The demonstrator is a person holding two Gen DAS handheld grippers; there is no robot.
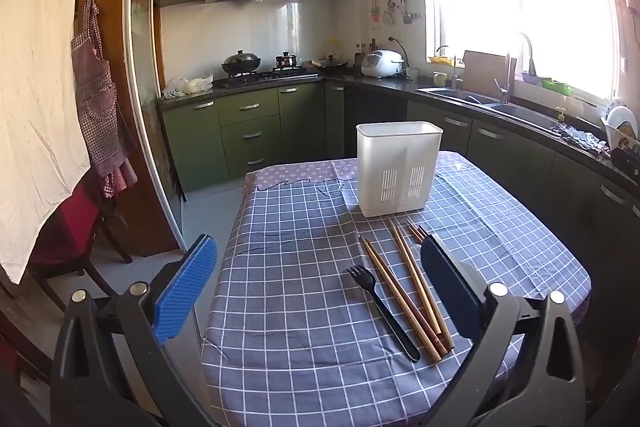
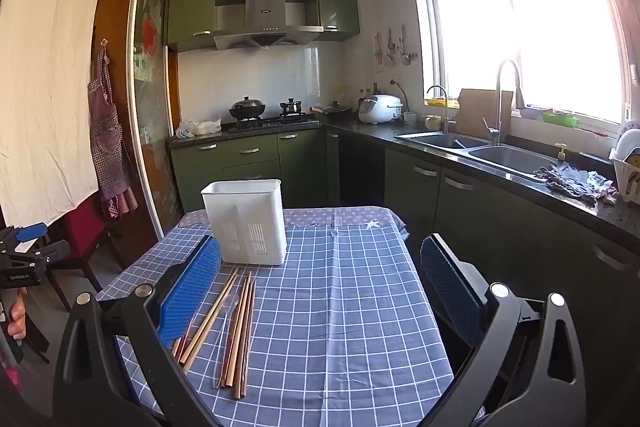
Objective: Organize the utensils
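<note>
A white slotted utensil holder (image 1: 398, 169) is seen upright on the checked tablecloth (image 1: 288, 307), its inside hidden from both views. Wooden chopsticks (image 1: 404, 291) and a black fork (image 1: 380, 311) are laid flat just in front of it, unobstructed. The left gripper (image 1: 320, 291) and right gripper (image 2: 320, 291) are held wide apart, empty, above the table.

A matt checked cloth (image 1: 304, 291) covers the table, bearing a smooth white plastic holder (image 1: 396, 171) with slotted walls, bare wooden chopsticks (image 1: 404, 291) and a matt black plastic fork (image 1: 380, 307).
</note>
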